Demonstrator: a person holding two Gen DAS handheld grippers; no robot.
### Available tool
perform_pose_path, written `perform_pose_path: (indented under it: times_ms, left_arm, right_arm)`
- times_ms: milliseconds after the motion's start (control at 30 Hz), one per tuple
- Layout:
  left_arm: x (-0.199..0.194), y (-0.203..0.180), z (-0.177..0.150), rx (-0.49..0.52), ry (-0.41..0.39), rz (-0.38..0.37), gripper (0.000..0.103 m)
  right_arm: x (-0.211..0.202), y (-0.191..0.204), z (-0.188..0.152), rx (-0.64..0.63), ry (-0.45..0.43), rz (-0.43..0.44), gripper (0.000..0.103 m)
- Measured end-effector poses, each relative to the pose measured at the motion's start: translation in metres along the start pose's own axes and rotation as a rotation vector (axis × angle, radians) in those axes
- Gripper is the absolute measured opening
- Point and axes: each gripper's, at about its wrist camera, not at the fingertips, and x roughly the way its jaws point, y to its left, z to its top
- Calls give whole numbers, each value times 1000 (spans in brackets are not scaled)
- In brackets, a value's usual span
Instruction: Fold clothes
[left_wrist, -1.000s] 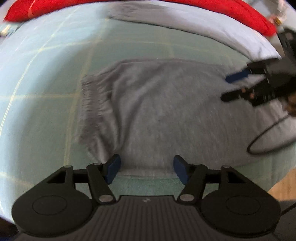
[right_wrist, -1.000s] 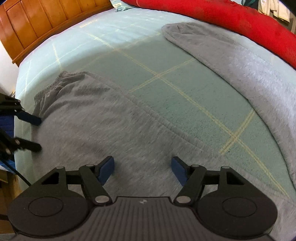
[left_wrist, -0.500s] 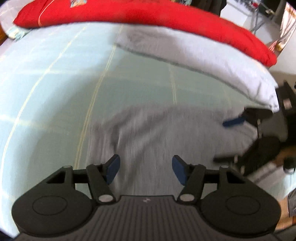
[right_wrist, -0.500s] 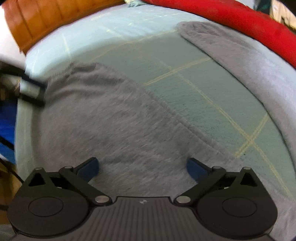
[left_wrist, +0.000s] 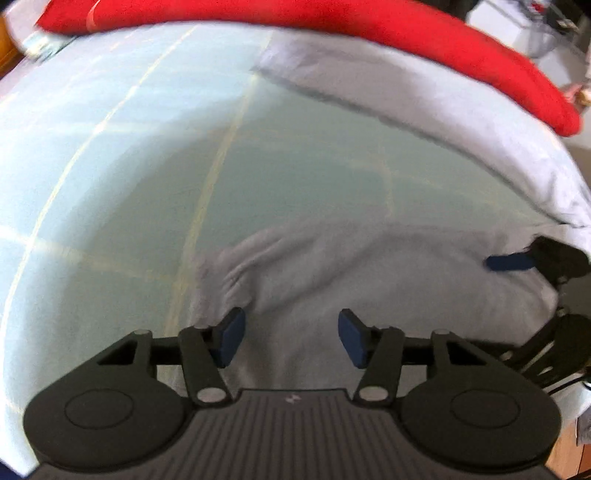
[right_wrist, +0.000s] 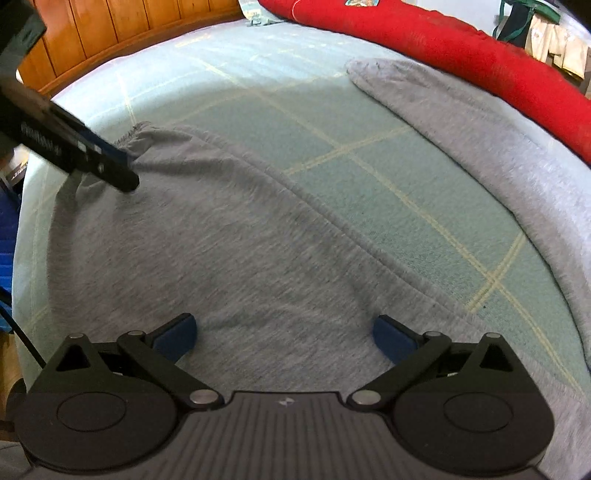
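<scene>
You are in a home bedroom. A bed (right_wrist: 258, 122) with checked sheet, wooden headboard (right_wrist: 122, 26) and red blanket (right_wrist: 443, 44) shows it.

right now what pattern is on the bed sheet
Pale blue-green sheet with thin yellow grid lines, clearest in the right wrist view.

Black ribbed tool (right_wrist: 282, 334) bodies, blue pads (right_wrist: 391, 338), silver pivot screws.

The sweatpants (right_wrist: 229, 243) lie spread on the bed sheet (right_wrist: 258, 122), with the waistband (right_wrist: 147, 138) toward the far left in the right wrist view and one leg (right_wrist: 480, 147) bending away at the right. Behind this leg a long pillow (right_wrist: 443, 44) lies along the far edge of the bed. The wooden headboard (right_wrist: 122, 26) stands behind the sheet at the far left.
</scene>
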Motion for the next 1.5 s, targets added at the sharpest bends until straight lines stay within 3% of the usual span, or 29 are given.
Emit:
perform_pose_path:
  times_ms: [100,167,233,333,367,500,700,833,933,1067,1167,1267,1400,1500]
  left_arm:
    - [8,-18,8,68,-17,-61,64]
    - [24,-22,7,89,40,-45,65]
    - [38,-15,-1,46,111,-2,64]
    - [28,-10,9,-36,114,-41,63]
    - [22,-10,18,-46,107,-56,63]
    - [15,-18,84,7,8,-126,66]
    - [80,-43,211,149,-128,-172,70]
    - [141,-44,261,96,-100,-238,70]
    - [183,-33,270,14,-52,-220,69]
    - [190,-4,265,-7,-64,-104,70]
    - [187,6,268,31,-58,5,64]
    - [175,-10,269,80,-46,36,60]
    - [150,-56,250,211,-103,-104,69]
    - [159,-83,235,279,-62,-170,71]
  right_arm:
    - [-14,2,2,8,1,-5,103]
    - [-29,1,-1,34,-20,-16,103]
    - [-37,-3,-11,76,1,-42,103]
    - [-34,-7,-38,137,108,-58,103]
    - [-39,-6,-43,138,101,-65,103]
    - [-51,-9,-46,204,83,-86,103]
    - [-55,-23,-31,318,30,-125,103]
    - [-54,-38,-28,375,17,-152,103]
    - [-54,-46,-27,413,9,-158,103]
    - [-58,-55,-35,462,9,-169,103]
    - [-60,-62,-42,488,23,-195,103]
    - [-64,-71,-47,515,23,-223,103]
    - [-70,-74,-48,537,4,-253,103]
    - [-71,-72,-49,544,-7,-264,103]
